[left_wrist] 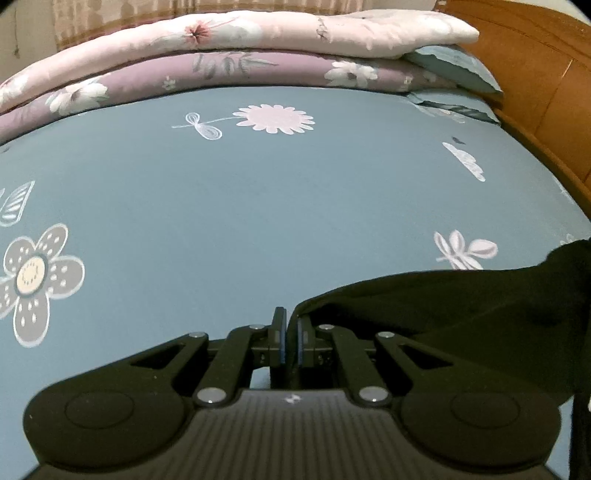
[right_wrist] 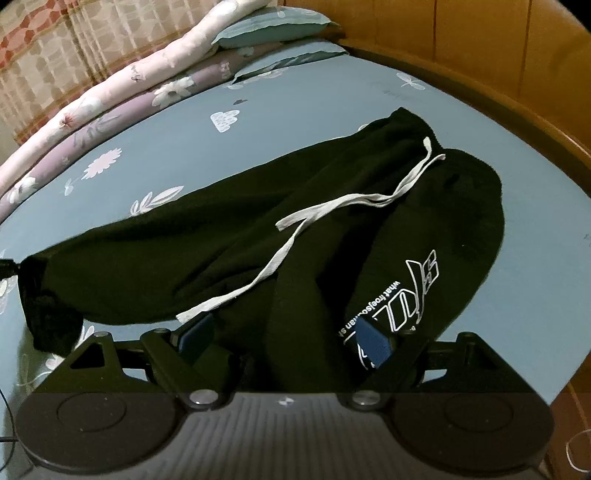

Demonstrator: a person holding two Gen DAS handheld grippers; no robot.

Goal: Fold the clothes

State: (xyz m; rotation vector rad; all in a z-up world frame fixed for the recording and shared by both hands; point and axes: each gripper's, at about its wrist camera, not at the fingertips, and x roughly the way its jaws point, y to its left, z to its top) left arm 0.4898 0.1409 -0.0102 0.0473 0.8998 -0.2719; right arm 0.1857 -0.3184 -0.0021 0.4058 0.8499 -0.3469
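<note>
A blue-grey bedsheet printed with flowers and butterflies is spread over the bed, and folded floral quilts are stacked along its far edge, with a teal pillow wedged at their end against the wooden headboard. A patterned curtain is seen behind the quilts. Nothing is seen lying between the grippers and the garment. The black trousers are laid crumpled on the sheet, one leg stretched out toward the left, the waistband bunched toward the far right, and a white drawstring trailing loose across the fabric; white printed lettering is shown on the nearer leg. The left gripper is clamped on an edge of the black fabric, which is drawn up from its pinched fingers and hangs away to the right. The right gripper is held with its fingers spread wide apart, a fold of the trousers lying between the blue pads, though contact with them cannot be judged. No containers are seen.
</note>
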